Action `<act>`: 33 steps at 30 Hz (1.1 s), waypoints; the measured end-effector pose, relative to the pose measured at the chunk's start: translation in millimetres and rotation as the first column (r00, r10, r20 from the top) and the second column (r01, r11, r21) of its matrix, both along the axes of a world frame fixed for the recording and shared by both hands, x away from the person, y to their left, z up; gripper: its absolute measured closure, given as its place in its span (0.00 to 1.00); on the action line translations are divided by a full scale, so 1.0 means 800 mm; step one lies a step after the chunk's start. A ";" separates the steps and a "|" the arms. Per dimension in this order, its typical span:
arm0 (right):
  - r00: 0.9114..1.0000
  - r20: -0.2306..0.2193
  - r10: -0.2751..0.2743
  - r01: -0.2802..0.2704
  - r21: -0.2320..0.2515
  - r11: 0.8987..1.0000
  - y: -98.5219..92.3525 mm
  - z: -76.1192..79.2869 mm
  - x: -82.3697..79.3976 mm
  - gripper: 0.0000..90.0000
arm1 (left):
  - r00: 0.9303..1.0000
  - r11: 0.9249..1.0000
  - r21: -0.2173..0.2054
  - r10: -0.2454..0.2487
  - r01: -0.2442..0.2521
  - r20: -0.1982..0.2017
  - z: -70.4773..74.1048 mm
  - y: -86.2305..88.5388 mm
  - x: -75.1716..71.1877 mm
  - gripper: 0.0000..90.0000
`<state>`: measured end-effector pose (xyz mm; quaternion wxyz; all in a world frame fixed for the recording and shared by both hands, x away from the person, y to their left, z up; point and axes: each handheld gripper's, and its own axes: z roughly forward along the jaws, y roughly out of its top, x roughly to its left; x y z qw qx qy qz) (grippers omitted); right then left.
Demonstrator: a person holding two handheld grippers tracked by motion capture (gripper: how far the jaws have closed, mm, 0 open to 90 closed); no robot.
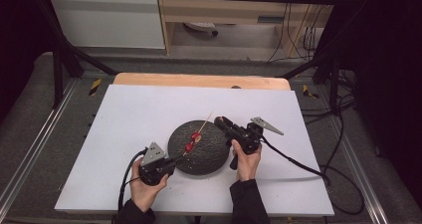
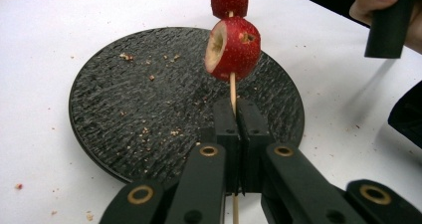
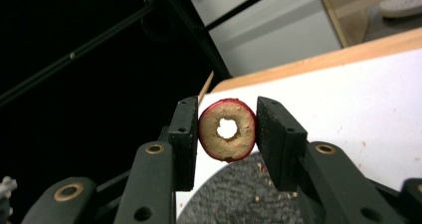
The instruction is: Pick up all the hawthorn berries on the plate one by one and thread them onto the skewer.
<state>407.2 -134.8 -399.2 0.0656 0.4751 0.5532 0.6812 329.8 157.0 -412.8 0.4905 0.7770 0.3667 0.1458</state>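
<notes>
My left gripper [image 2: 238,109] is clamped on the skewer [image 2: 232,87], two fruits [image 2: 233,47] threaded just beyond my tips; my right gripper [image 3: 227,129] pinches a fruit ring [image 3: 227,130] above the plate [image 3: 234,194].

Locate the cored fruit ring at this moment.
In the right gripper view, the fruit ring sits clamped by the right gripper, above the dark plate.

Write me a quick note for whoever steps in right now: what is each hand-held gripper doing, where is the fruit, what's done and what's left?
Left hand-held gripper: shut on the wooden skewer, held over the black round plate.
Right hand-held gripper: shut on a cored red fruit ring, its hole facing the camera.
Done: two red fruit pieces already sit on the skewer.
Left: probably bring the ring to the skewer's free tip and thread it on through its hole.
</notes>
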 end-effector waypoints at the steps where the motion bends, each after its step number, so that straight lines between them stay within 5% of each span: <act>1: 1.000 0.007 -0.006 0.006 0.002 1.000 -0.001 0.001 0.001 0.70 | 1.000 1.000 0.001 -0.001 0.001 0.000 0.000 0.000 -0.001 0.98; 17: 0.997 0.034 -0.075 0.071 0.103 0.992 -0.006 0.010 0.016 0.70 | 1.000 1.000 -0.005 -0.018 0.018 0.008 -0.004 -0.005 -0.010 0.98; 33: 0.997 0.025 -0.077 0.070 0.197 0.978 -0.004 0.011 0.017 0.70 | 0.999 0.999 -0.005 -0.039 0.039 0.019 0.000 -0.020 -0.008 0.98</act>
